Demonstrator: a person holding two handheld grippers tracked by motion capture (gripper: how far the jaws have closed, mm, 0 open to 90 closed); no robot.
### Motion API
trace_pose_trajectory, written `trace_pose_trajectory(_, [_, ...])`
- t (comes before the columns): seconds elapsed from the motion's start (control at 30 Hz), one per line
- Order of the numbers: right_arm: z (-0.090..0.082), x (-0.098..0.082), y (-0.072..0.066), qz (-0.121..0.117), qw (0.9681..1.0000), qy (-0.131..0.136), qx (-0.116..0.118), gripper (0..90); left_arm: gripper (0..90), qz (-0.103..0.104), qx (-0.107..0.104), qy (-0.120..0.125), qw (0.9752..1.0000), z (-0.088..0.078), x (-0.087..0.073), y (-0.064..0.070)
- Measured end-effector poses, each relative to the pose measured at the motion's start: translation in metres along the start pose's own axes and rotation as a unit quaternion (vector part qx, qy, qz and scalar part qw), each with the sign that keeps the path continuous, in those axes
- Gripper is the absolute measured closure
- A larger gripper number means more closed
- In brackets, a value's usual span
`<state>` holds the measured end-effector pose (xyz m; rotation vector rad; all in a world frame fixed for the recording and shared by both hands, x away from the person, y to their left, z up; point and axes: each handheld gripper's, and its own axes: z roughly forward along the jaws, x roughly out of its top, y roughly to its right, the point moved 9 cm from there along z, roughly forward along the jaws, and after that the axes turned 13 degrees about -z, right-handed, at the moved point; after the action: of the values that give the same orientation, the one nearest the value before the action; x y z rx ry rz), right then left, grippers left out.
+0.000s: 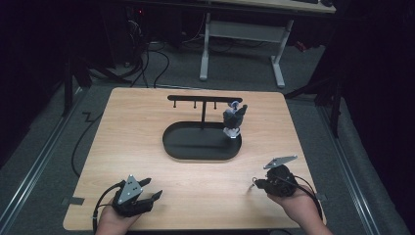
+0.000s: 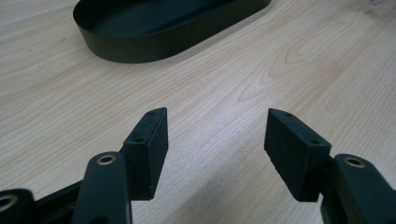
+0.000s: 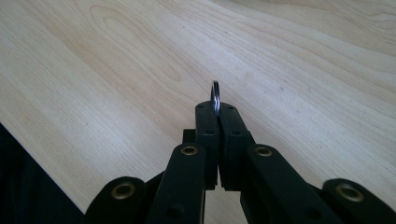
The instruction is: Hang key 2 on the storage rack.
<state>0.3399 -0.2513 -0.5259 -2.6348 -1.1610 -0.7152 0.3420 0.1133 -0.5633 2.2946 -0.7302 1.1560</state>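
Note:
My right gripper hovers over the table's front right, held in a hand, shut on a thin metal ring that sticks up edge-on from between its pads. In the high view, something small and dark shows at its tip. My left gripper rests at the front left, open, with bare wood between its fingers. A black oval tray with a T-shaped hook rack stands mid-table. A dark and white trinket hangs near the rack's right end.
The near wall of the tray lies ahead of my left gripper. The wooden table ends just behind both hands. Beyond its far edge are a white desk frame and cables on the floor.

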Motion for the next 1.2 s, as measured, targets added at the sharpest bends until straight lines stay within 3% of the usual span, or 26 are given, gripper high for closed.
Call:
trace_pose_trajectory(0.5, [-0.015, 0.002, 0.009, -0.007, 0.9981, -0.061, -0.005, 88.8, 40.4, 0.006, 0.002, -0.003, 1.0000, 0.000, -0.001, 0.001])
trace_pose_trajectory(1.2, [-0.030, 0.060, 0.013, -0.027, 0.9947, -0.099, 0.010, 88.8, 40.5, -0.002, 0.001, 0.000, 1.0000, -0.003, -0.002, -0.003])
